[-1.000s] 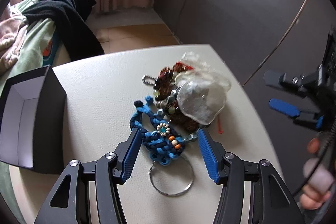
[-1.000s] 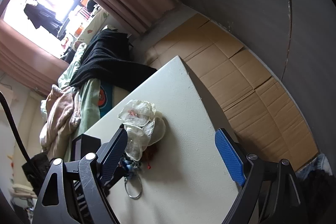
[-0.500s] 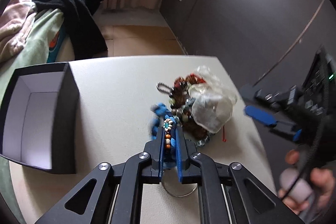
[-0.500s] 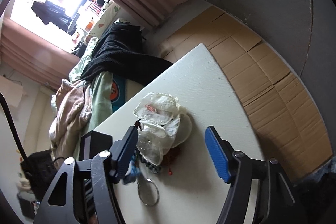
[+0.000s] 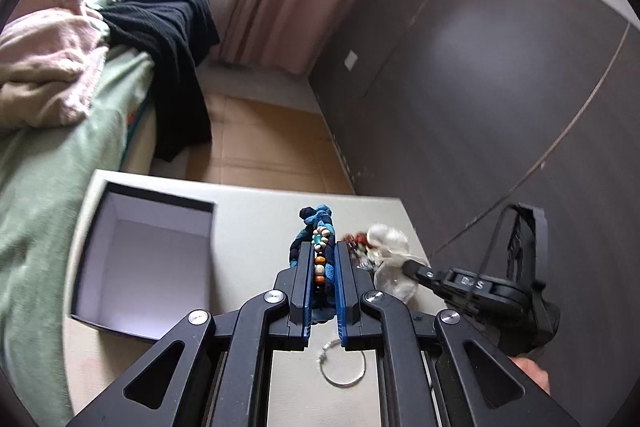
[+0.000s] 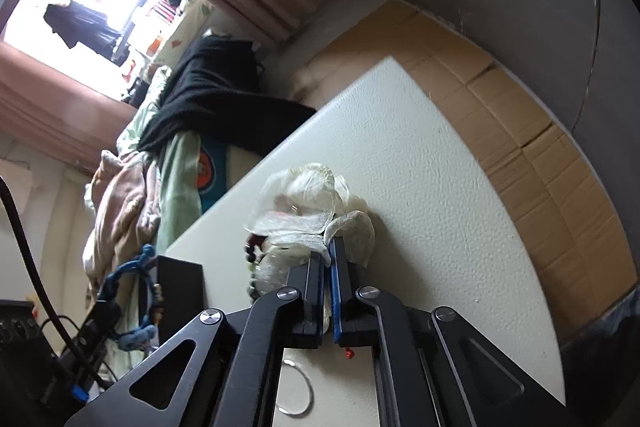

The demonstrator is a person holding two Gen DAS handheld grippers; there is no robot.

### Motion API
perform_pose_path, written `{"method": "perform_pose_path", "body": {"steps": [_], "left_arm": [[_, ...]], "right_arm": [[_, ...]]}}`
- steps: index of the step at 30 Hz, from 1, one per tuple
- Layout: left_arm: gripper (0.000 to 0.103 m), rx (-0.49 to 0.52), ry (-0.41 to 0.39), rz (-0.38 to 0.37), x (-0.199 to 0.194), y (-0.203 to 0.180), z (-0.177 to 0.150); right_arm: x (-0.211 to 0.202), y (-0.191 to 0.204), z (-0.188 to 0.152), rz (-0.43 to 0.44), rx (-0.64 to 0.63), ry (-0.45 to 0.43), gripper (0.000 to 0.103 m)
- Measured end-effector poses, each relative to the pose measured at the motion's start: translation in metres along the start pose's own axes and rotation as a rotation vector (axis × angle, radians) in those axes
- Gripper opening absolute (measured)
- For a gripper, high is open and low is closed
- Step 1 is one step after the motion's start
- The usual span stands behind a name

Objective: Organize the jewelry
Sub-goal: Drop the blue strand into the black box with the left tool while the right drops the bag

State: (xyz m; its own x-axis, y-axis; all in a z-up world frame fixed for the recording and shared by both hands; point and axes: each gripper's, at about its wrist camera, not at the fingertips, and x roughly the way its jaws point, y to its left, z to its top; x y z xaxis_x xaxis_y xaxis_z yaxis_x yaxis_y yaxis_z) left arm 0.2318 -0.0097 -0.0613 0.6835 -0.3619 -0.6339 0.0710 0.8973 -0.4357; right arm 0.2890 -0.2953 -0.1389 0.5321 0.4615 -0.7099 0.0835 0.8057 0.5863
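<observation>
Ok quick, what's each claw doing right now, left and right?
Left claw: closed on the blue braided beaded bracelet.
Right claw: closed on the crumpled clear plastic bag.

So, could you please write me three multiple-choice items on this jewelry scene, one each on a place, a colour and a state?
1. Where is the open black box relative to the left gripper?
A. To its left on the table
B. To its right
C. Under the bed

2. What colour is the braided bracelet in the left gripper?
A. Red
B. Blue
C. Yellow

3. What is the right gripper doing?
A. Standing wide open
B. Clamped on the metal ring
C. Clamped on the clear plastic bag

Answers: 1 A, the box sits on the white table left of the fingers. 2 B, blue cord with beads shows between the closed fingers. 3 C, the right wrist view shows crinkled plastic pinched between the pads, while the metal ring lies loose on the table.
</observation>
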Motion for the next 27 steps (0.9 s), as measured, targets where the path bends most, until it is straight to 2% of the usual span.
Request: {"method": "perform_pose_path", "body": {"steps": [5, 11, 18, 19, 21, 23, 25, 27], "left_arm": [[0.009, -0.04, -0.052, 0.03, -0.022, 0.025, 0.01], [0.009, -0.1, -0.055, 0.061, -0.029, 0.056, 0.012], [0.01, -0.148, -0.056, 0.073, -0.032, 0.08, 0.014], [0.012, -0.161, -0.043, 0.071, -0.03, 0.084, 0.014], [0.027, -0.21, -0.011, 0.056, -0.026, 0.093, 0.014], [0.077, -0.254, -0.024, 0.054, -0.027, 0.102, 0.015], [0.091, -0.271, -0.082, 0.071, -0.039, 0.107, 0.015], [0.091, -0.277, -0.125, 0.089, -0.05, 0.11, 0.018]], "right_arm": [[-0.019, 0.013, 0.0, 0.066, 0.014, -0.063, 0.004], [-0.04, 0.044, -0.007, 0.156, -0.007, -0.121, 0.004], [-0.039, 0.084, -0.017, 0.254, -0.055, -0.117, 0.004], [-0.037, 0.089, -0.019, 0.26, -0.062, -0.115, 0.004], [-0.034, 0.099, -0.023, 0.279, -0.078, -0.108, 0.004], [-0.031, 0.108, -0.027, 0.299, -0.092, -0.099, 0.004], [-0.027, 0.118, -0.03, 0.328, -0.105, -0.087, 0.004], [-0.023, 0.125, -0.034, 0.362, -0.111, -0.073, 0.004]]}}
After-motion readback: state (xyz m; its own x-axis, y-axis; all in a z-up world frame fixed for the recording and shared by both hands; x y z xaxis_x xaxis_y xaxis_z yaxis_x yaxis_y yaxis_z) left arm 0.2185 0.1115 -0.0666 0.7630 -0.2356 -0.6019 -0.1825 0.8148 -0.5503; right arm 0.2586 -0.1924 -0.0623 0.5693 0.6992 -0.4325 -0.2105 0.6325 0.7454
